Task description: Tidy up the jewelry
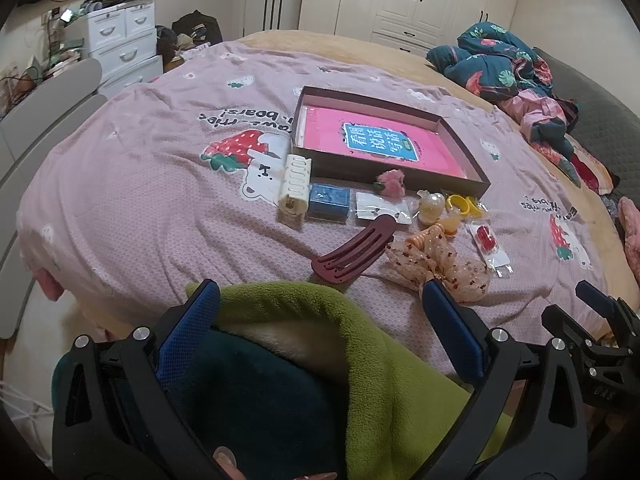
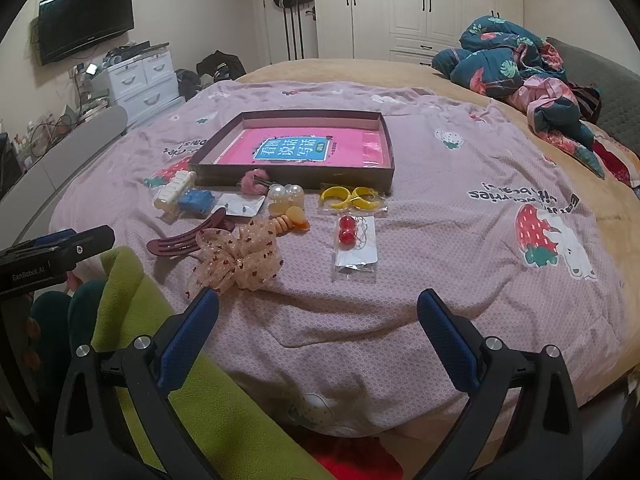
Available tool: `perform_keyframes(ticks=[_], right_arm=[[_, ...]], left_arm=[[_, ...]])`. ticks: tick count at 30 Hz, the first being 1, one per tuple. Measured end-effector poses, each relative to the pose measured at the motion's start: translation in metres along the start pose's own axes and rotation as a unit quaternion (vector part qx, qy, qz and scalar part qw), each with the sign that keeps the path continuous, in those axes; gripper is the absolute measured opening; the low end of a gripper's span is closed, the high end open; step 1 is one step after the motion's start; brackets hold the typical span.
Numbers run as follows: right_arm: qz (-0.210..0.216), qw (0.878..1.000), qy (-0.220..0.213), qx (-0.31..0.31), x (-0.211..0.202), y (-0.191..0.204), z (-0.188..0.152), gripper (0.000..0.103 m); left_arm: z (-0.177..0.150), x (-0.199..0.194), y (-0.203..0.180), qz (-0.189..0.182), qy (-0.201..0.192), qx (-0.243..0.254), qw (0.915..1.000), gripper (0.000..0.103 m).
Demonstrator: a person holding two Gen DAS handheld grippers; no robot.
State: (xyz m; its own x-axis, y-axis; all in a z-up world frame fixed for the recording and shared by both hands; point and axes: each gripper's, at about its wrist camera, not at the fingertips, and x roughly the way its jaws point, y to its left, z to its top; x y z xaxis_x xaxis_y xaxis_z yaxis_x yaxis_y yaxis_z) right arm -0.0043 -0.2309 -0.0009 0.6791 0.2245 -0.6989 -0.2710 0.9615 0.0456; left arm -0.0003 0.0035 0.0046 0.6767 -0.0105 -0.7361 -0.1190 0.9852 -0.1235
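Note:
A shallow brown box (image 1: 468,152) (image 2: 288,178) with a pink book inside lies on the bed. In front of it lie hair and jewelry pieces: a cream claw clip (image 1: 296,184) (image 2: 174,192), a blue box (image 1: 329,200) (image 2: 196,201), a maroon hair clip (image 1: 354,252) (image 2: 180,242), a sheer bow (image 1: 440,266) (image 2: 240,258), yellow bangles (image 1: 464,205) (image 2: 352,197), red bead earrings on a card (image 1: 486,238) (image 2: 347,232), a pink pom-pom clip (image 1: 390,182) (image 2: 254,182). My left gripper (image 1: 320,300) is open and empty over green fleece. My right gripper (image 2: 318,304) is open and empty above the bedspread.
The pink strawberry-bear bedspread (image 2: 460,208) covers the bed. A heap of dark floral bedding (image 2: 520,68) lies at the far right. White drawers (image 2: 140,76) and a wall TV (image 2: 86,18) stand at the left. Green fleece (image 1: 320,360) covers a lap at the near edge.

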Motion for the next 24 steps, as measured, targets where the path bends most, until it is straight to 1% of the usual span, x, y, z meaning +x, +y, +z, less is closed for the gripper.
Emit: perform_keyframes(ticks=[24], right_arm=[[0.000, 1.000, -0.001, 0.002, 0.0008, -0.0005, -0.0001, 0.099]], left_arm=[[0.0009, -0.0017, 0.0016, -0.001, -0.001, -0.001, 1.0000, 0.095]])
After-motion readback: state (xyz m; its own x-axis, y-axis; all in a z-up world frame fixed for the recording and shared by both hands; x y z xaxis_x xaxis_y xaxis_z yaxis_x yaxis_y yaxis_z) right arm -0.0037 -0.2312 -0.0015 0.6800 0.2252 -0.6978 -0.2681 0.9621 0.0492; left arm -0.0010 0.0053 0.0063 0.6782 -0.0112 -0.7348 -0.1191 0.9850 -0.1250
